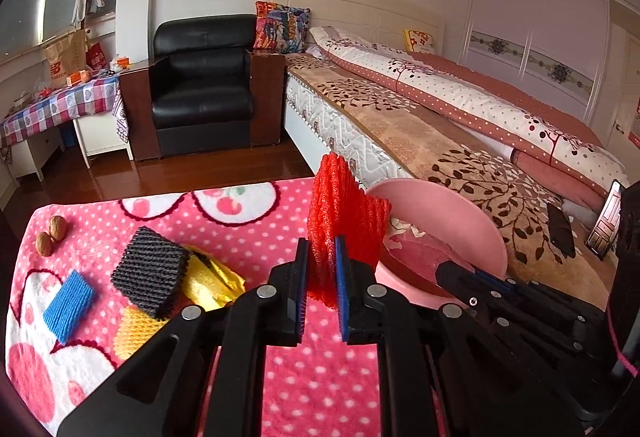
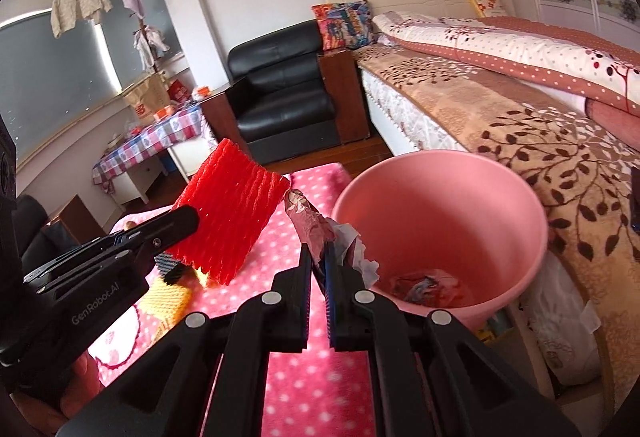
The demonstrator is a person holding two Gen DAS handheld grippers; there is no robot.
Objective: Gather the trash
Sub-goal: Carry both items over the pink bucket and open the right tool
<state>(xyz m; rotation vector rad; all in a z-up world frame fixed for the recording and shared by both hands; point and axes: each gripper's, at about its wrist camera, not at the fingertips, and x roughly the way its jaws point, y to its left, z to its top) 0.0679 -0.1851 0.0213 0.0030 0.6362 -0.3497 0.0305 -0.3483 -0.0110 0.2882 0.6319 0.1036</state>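
Note:
My left gripper [image 1: 322, 249] is shut on a red foam net [image 1: 340, 225], held upright above the pink blanket, just left of the pink bucket [image 1: 452, 221]. The net also shows in the right wrist view [image 2: 230, 209]. My right gripper [image 2: 319, 257] is shut on a crumpled pink-and-white wrapper [image 2: 316, 229] at the left rim of the bucket [image 2: 440, 193], which holds some trash at its bottom. On the blanket lie a black foam net [image 1: 150, 271], a gold foil wrapper [image 1: 212, 281], a blue foam piece [image 1: 68, 303] and a yellow foam net [image 1: 134, 329].
Two walnuts [image 1: 52, 233] lie at the blanket's far left corner. A bed [image 1: 460, 117] runs along the right, with a phone [image 1: 560, 229] on it. A black armchair [image 1: 204, 85] and a table with a checked cloth [image 1: 60, 105] stand beyond.

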